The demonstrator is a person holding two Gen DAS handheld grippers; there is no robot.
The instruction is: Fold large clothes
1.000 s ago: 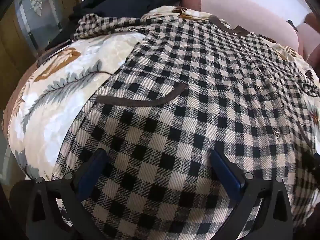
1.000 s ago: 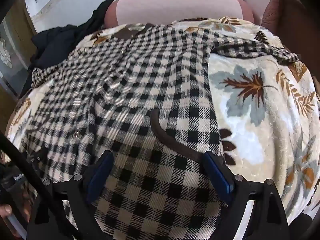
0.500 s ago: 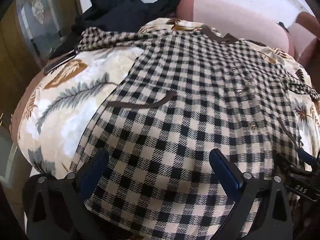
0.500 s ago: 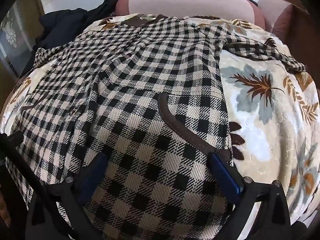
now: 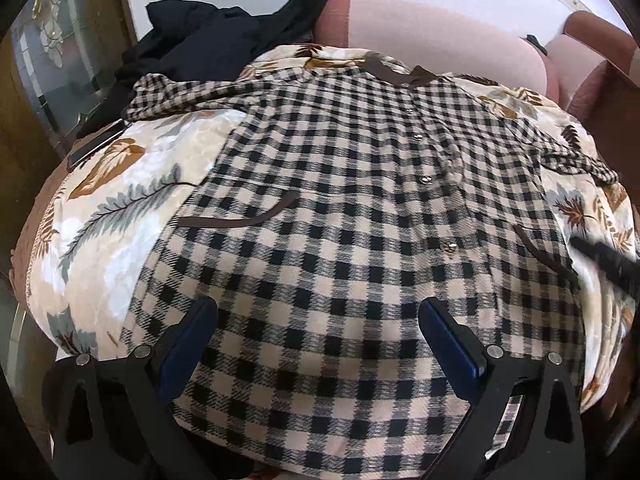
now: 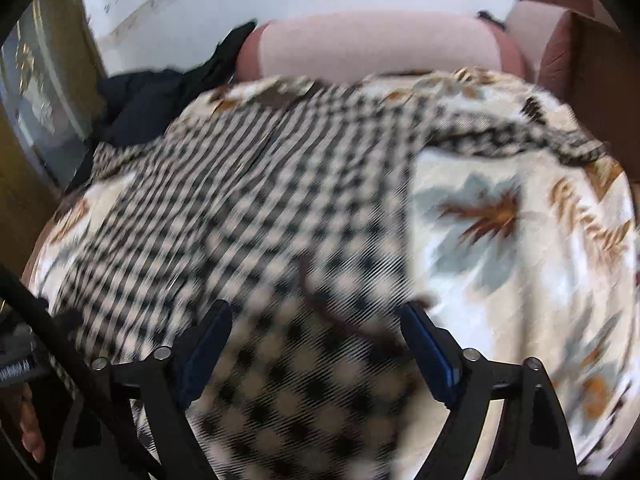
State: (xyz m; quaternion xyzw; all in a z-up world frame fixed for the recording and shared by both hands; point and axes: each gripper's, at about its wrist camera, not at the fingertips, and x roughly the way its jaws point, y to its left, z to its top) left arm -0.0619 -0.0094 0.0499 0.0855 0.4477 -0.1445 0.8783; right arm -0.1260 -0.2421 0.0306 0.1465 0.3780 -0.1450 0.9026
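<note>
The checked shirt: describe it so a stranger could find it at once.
A leaf-print blanket covers the pink sofa. The checked shirt lies spread flat on it, buttoned, brown collar toward the backrest. Unlike the plain dark clothes heaped behind, it is black-and-cream.

both wrist cams sit low at near hem of checked coat [image 5: 340,208], facing far sofa back [image 5: 432,36]; left cam left, right cam right, sharing coat middle

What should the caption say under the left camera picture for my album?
Left tool open above the hem of a checked shirt spread flat on a leaf-print blanket.
</note>
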